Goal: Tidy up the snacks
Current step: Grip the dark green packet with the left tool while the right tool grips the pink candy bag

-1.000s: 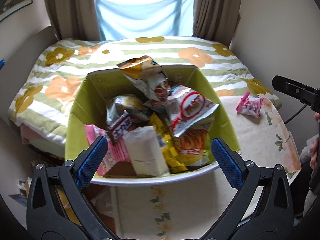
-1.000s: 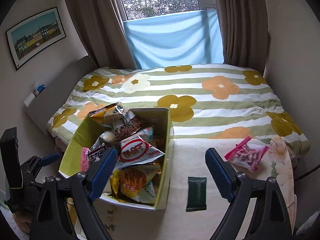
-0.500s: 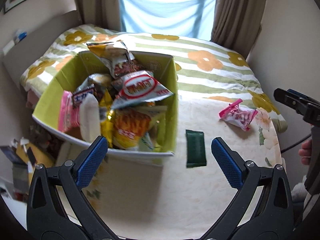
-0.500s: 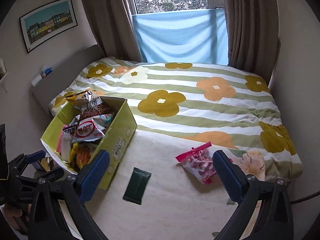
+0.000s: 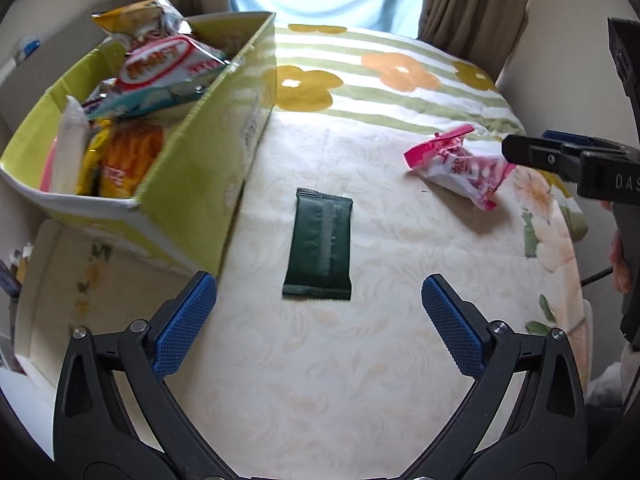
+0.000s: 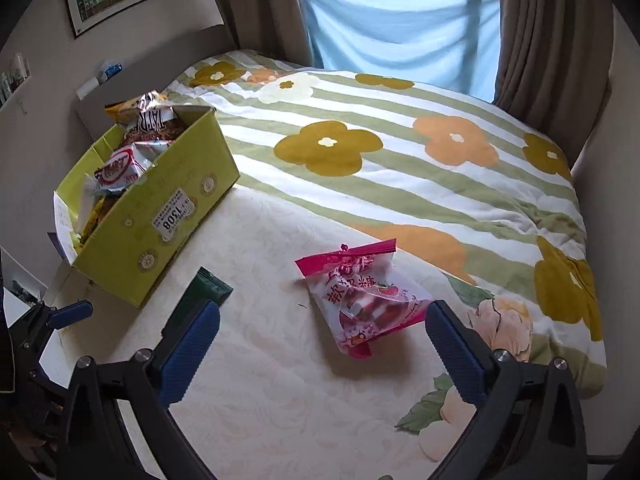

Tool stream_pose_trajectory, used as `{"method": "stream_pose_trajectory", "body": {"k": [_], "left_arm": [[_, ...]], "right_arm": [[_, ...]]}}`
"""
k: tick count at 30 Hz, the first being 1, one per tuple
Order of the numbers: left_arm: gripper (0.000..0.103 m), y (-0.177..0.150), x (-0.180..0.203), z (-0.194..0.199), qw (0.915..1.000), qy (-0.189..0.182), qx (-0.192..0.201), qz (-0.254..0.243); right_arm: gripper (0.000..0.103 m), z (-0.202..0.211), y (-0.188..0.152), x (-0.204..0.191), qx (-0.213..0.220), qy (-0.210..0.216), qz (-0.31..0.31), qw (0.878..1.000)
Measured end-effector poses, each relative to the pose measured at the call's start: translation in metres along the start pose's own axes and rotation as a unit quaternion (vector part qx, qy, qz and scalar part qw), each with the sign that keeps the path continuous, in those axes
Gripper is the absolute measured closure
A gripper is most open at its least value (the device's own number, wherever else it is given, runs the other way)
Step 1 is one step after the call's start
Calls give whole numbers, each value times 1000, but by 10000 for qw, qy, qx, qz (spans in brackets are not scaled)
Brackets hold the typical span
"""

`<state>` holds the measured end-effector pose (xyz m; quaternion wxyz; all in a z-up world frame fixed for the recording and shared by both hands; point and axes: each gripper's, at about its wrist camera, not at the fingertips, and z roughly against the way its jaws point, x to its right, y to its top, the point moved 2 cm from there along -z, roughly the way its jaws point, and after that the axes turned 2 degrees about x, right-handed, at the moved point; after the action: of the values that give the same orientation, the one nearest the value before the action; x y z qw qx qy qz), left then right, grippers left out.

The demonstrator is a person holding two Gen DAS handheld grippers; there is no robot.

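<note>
Both grippers have swung down from the full green box (image 5: 192, 184), jaws spread and empty: left gripper (image 5: 319, 322) over the dark green packet (image 5: 320, 246), right gripper (image 6: 322, 344) over the pink bag (image 6: 366, 300), both snacks still loose

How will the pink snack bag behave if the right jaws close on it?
The pink snack bag looks puffy and crinkled, so it will probably crush inward rather than hold shape. Its glossy film may slip. Likely light: it barely dents the cream cover.
</note>
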<state>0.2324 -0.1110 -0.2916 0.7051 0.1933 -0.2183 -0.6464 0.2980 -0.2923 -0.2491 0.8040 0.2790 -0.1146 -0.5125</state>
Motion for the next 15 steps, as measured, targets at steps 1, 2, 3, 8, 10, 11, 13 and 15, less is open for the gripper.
{"method": "stream_pose_trajectory", "body": {"k": [1, 2, 3, 8, 10, 11, 13, 15], "left_arm": [[3, 1, 2, -8, 10000, 28, 0, -8], [5, 2, 5, -18, 10000, 68, 1, -28], [8, 3, 8, -27, 9999, 111, 0, -58], [19, 8, 16, -64, 9993, 317, -80, -176], [22, 8, 16, -74, 9991, 362, -132, -154], [24, 8, 15, -76, 9990, 402, -134, -137], [29, 7, 13, -81, 9988, 460, -157, -84], [31, 6, 9, -85, 9988, 463, -182, -13]], "right_arm": [[1, -7, -1, 2, -24, -9, 59, 10000], [1, -15, -3, 5, -45, 8, 120, 9999], [1, -22, -5, 7, -67, 21, 172, 9998], [1, -52, -11, 16, -159, 67, 425, 9989], [1, -60, -11, 19, -169, 102, 498, 9986], [1, -63, -10, 21, -155, 134, 529, 9984], [1, -67, -9, 24, -93, 233, 583, 9980], [1, -69, -8, 26, -10, 340, 630, 9974]]}}
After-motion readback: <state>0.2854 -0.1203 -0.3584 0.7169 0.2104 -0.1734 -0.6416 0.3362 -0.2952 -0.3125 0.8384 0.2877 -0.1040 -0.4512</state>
